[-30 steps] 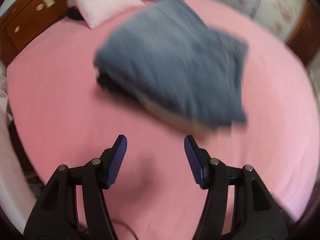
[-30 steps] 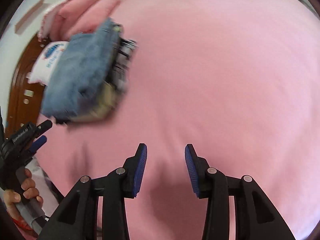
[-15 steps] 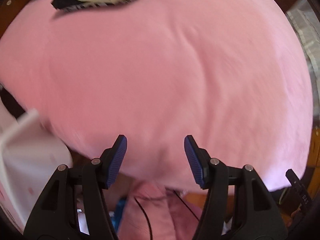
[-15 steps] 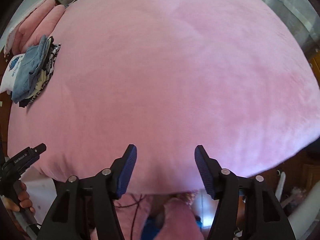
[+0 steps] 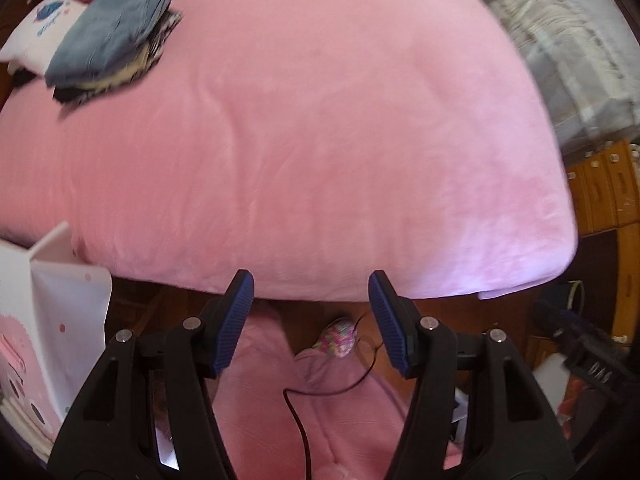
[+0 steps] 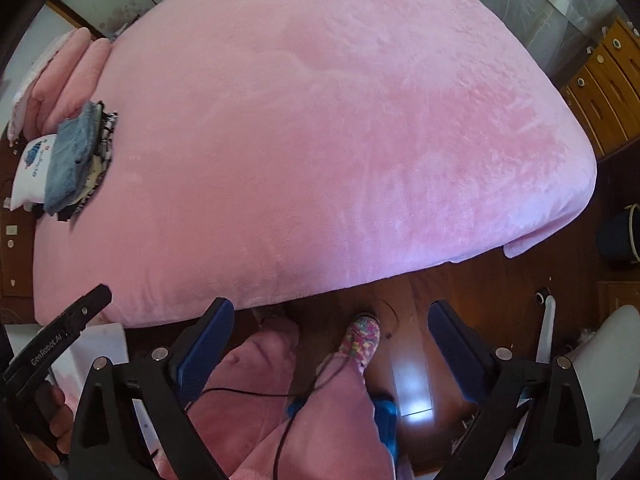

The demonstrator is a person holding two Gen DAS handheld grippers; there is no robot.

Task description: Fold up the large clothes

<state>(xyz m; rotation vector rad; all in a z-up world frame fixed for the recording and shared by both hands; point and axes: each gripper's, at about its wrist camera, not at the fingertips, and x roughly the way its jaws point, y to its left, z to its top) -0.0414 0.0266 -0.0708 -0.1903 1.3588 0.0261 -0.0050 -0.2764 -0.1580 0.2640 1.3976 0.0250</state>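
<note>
While I held both grippers pointing steeply down over the near edge of the bed (image 5: 320,140), neither one grasped anything. My left gripper (image 5: 311,320) stood with its blue pads parted and nothing between them; through the gap I saw only the dark wooden floor (image 6: 472,292), my pink trouser legs (image 5: 304,400) and a multicoloured slipper (image 5: 338,338). My right gripper (image 6: 331,342) had just been opening and its jaws stood spread wide, released, with nothing between them.

The stack of folded clothes (image 5: 110,38) lay at the far left corner of the bed, well apart from both grippers. A folded pair of blue jeans (image 6: 72,156) formed its top layer. Beneath it, edges of a pale yellow item and a black-and-white patterned item showed. The stack rested partly against a white printed pillow (image 5: 38,36), with pink pillows (image 6: 68,76) just beyond it at the head of the bed.

The pink plush cover was otherwise bare and showed only shallow creases. A white cloth bin (image 5: 52,320) with pink print stood on the floor beside the near left corner of the bed. A wooden chest of drawers (image 6: 604,92) stood beyond the right edge. A thin dark cable (image 5: 296,408) ran across my trouser legs.
</note>
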